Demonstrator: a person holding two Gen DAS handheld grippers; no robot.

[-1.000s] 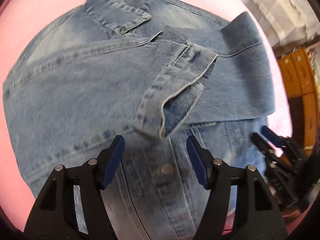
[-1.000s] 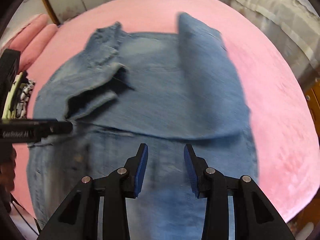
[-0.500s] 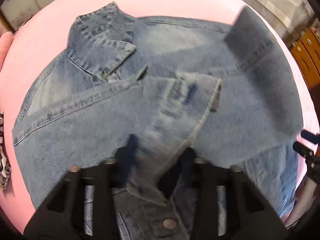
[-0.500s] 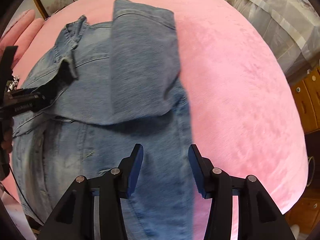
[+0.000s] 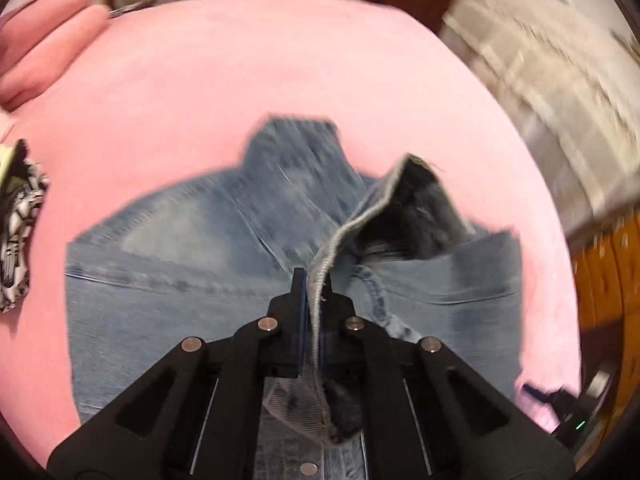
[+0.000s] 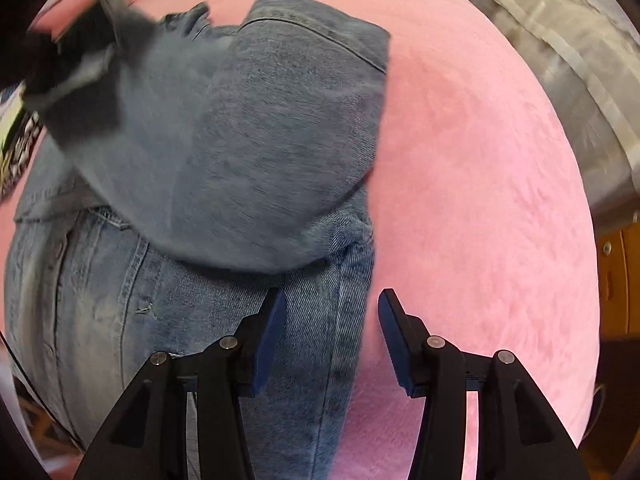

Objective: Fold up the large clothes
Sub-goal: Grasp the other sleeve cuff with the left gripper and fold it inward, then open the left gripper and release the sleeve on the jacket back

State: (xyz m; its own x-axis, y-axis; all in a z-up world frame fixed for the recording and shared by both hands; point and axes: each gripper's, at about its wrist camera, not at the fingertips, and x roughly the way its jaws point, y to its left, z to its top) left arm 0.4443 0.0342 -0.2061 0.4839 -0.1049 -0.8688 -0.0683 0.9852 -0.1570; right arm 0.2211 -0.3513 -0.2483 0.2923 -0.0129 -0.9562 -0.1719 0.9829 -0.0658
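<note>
Over on the left edge sits a black-and-white patterned cloth [image 5: 16, 232] on the fuzzy pink bed [image 5: 280, 72], which fills most of both views. Mid-bed lies the denim jacket [image 5: 168, 280], spread flat; left tongs [image 5: 316, 280] are clamped on its sleeve cuff [image 5: 400, 208], lifted up. Right tongs [image 6: 332, 308] stand apart over the jacket's edge, holding nothing. Far right: pale bedding [image 6: 560, 40], wooden drawers [image 5: 600, 280].

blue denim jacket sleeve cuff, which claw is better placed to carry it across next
Left. The left claw is shut on the blue denim jacket's sleeve cuff; the right claw hangs open over its side edge.
</note>
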